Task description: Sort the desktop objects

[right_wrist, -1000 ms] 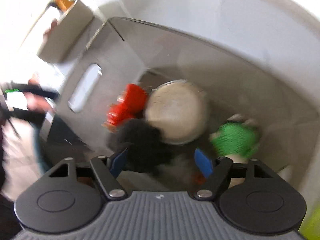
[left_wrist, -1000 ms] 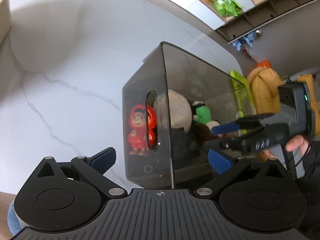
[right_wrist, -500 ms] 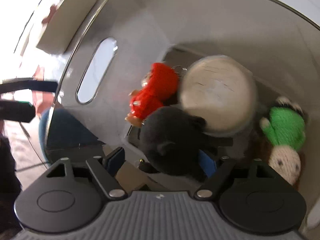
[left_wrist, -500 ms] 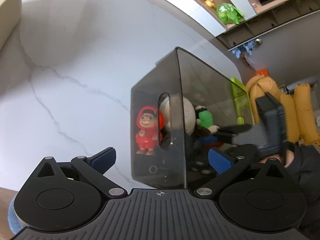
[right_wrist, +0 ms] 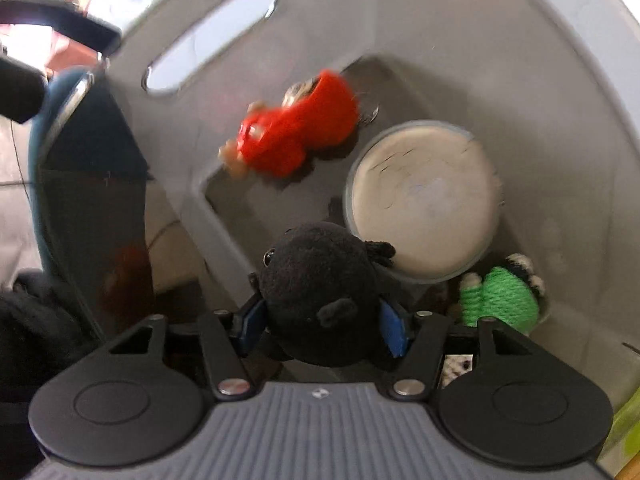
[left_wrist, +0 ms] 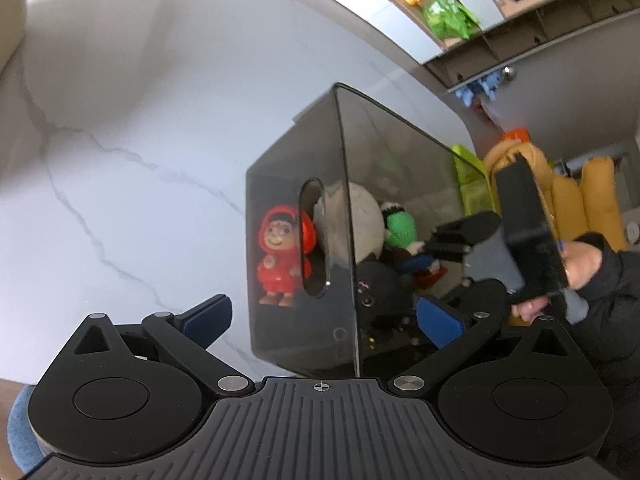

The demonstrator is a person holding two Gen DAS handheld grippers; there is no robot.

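Note:
A smoky transparent bin (left_wrist: 296,184) stands on the white marble table (left_wrist: 120,140). Inside it are a red hooded figurine (left_wrist: 278,256), a round beige disc (right_wrist: 420,200), a green knitted toy (right_wrist: 496,300) and a black plush toy (right_wrist: 320,292). My right gripper (right_wrist: 320,326) reaches down into the bin, its blue pads closed against both sides of the black plush. In the left wrist view it (left_wrist: 452,240) enters over the bin's right rim. My left gripper (left_wrist: 324,318) is open and empty, straddling the bin's near corner.
A lime-green container (left_wrist: 468,176) stands behind the bin. Yellow-orange cushions (left_wrist: 560,192) lie at the right. A shelf with small toys (left_wrist: 444,16) runs along the back. A cream tray edge (left_wrist: 10,20) shows at the far left.
My right gripper has dropped deeper into the bin and its pads have closed in on the black plush. The left gripper has stayed open at the bin's corner.

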